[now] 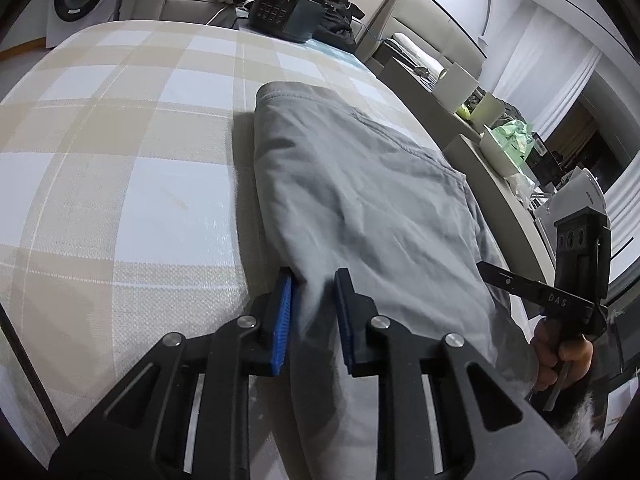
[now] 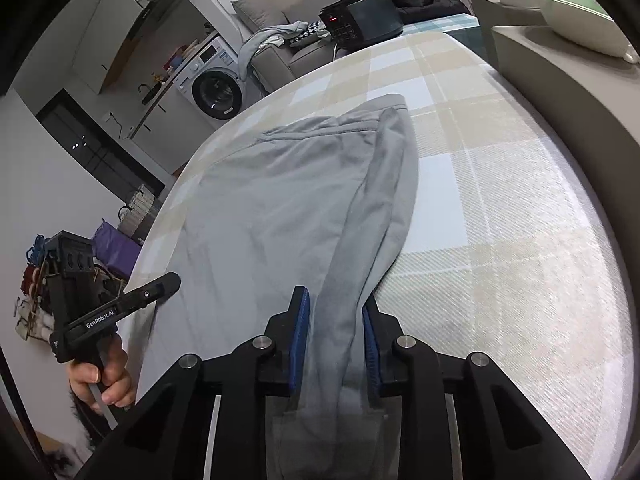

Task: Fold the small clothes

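A grey garment (image 1: 360, 200) is spread lengthwise on a table covered by a beige and white checked cloth (image 1: 120, 180). Its stitched hem lies at the far end, toward 12 o'clock, and its near end is gathered at the table's near edge, at 6 o'clock.

In the left wrist view, the left gripper (image 1: 312, 316) is seen at 6 o'clock, and a bunched fold of the garment's near edge is clamped between its blue pads (image 1: 282, 320). From there the cloth runs away toward 12 and 1 o'clock.

In the right wrist view, the right gripper (image 2: 336, 344) is likewise placed at 6 o'clock, and a narrow ridge of the same garment is pinched between its blue pads (image 2: 300, 336). The ridge is drawn up from the cloth and stretches toward 12 o'clock, while the rest of the garment lies flat toward 10 and 11 o'clock.

Each gripper is also caught by the other's camera: the right gripper (image 1: 576, 280) at 3 to 4 o'clock in the left view, held by a hand (image 1: 560, 356), and the left gripper (image 2: 120, 304) at 8 o'clock in the right view, held by a hand (image 2: 104, 384).

At the table's far end, near 12 o'clock, a black appliance with a red display (image 1: 288, 10) is set. Beyond it a sofa strewn with clothes (image 2: 276, 44) and a washing machine (image 2: 216, 84) are seen.
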### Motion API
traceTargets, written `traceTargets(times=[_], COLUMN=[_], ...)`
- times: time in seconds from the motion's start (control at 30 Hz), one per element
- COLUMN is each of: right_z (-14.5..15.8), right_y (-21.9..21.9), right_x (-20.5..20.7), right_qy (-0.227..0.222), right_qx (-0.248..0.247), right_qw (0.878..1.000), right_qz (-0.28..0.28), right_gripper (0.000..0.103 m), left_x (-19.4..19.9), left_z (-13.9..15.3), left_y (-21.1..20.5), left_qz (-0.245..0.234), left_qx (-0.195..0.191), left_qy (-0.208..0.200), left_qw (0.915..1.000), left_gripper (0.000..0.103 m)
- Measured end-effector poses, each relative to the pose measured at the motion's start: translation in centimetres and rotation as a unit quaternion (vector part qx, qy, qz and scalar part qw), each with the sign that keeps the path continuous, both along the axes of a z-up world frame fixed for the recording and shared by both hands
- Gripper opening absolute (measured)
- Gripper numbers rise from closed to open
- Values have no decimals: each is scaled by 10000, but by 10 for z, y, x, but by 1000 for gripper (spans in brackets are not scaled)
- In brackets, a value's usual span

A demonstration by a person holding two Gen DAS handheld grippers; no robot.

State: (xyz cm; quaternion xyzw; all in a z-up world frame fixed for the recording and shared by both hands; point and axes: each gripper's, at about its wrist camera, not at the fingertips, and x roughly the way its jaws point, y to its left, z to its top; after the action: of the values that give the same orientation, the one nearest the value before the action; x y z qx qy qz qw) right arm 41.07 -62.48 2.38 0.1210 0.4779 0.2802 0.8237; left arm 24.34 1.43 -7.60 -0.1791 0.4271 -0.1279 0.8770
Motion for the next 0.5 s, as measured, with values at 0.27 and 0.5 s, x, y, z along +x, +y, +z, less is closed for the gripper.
traceTargets(times=[0.27,0.5], right_z=[2,7], right_y=[46,90], right_x=[10,25], right_qy=[-61,-208], right_qx=[-244,-553], right_qw=[9991,9973], right_qz=[332,446], right_gripper=[25,25], left_x=[6,4], left_z=[9,13], left_y=[29,66], left_qz=[561,1099], left_qx=[282,347], left_qy=[-115,-103], left_qw=[9980,9933], left_gripper=[18,18])
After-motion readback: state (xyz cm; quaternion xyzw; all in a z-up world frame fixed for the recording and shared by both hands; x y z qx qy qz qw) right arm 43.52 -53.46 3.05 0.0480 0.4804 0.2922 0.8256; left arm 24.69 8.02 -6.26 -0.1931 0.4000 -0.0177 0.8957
